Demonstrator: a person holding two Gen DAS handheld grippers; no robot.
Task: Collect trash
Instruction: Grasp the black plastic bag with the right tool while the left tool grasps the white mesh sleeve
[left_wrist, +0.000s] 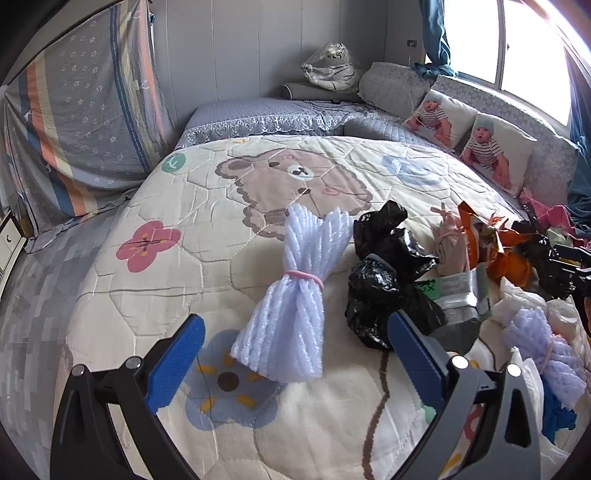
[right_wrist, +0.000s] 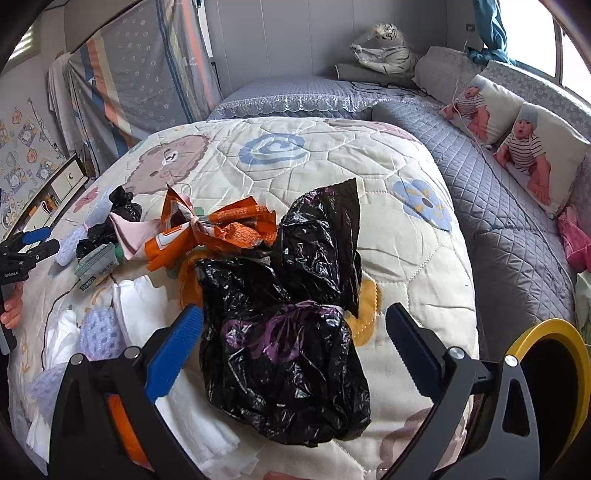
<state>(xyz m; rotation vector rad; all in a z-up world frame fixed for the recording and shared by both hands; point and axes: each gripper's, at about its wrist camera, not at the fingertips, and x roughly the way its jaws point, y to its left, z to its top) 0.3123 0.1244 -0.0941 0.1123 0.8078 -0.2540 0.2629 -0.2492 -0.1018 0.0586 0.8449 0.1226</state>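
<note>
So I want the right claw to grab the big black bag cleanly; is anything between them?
Nothing visible. The right claw is open with the black bag lying directly between its fingers on the quilt.

Quilted bed (left_wrist: 155, 295), yarn bundle (left_wrist: 295, 295), black bags (right_wrist: 288, 332)
</note>
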